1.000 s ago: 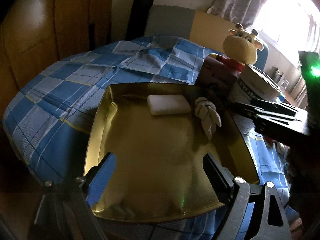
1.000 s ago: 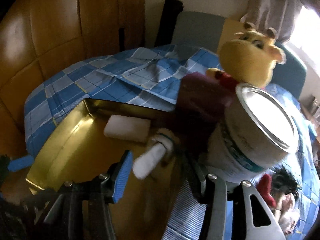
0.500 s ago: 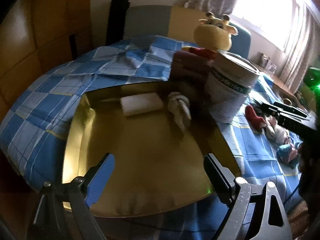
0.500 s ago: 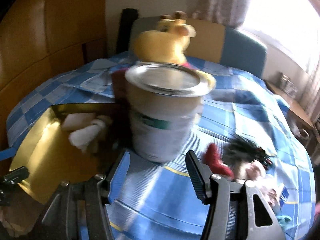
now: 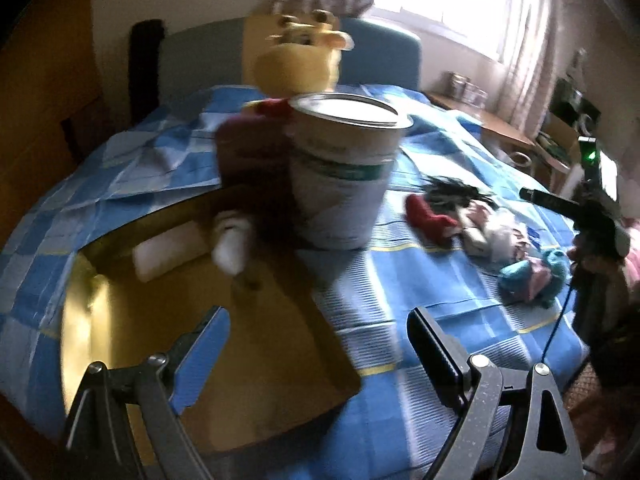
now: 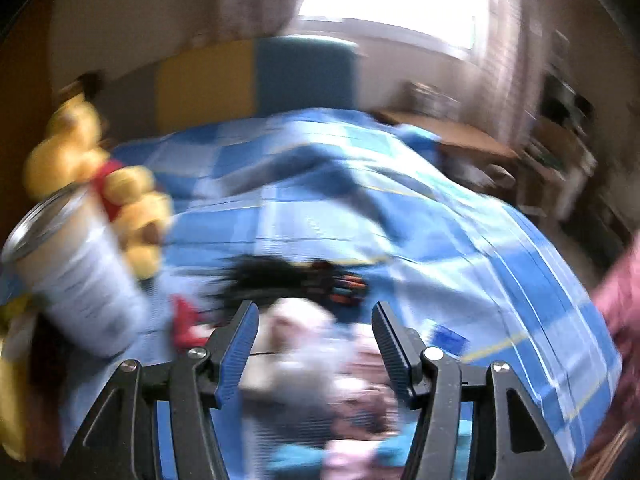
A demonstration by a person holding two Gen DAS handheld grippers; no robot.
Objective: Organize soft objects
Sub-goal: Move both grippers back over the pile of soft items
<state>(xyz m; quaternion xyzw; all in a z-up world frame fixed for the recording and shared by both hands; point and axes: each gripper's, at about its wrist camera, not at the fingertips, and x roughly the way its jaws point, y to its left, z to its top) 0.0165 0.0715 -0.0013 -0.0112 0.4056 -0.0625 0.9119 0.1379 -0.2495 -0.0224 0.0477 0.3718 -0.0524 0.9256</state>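
Soft objects (image 6: 320,364) lay as a loose, blurred heap on the blue checked bedspread (image 6: 460,248), directly ahead of and below the right gripper (image 6: 316,340): a white and pink plush mass, a dark bristly piece behind it, a red item to its left and teal fabric nearest the camera. That gripper's jaws stood apart with nothing pressed between them. Ahead of the left gripper (image 5: 320,344), equally wide apart and empty, sat a gold tray (image 5: 120,312) holding a white pad (image 5: 168,250) and a white knotted rope toy (image 5: 232,244). A lidded tin (image 5: 344,176) stood beyond the tray's right edge, with a yellow plush giraffe (image 5: 298,60) behind it. The heap lay to the tin's right.
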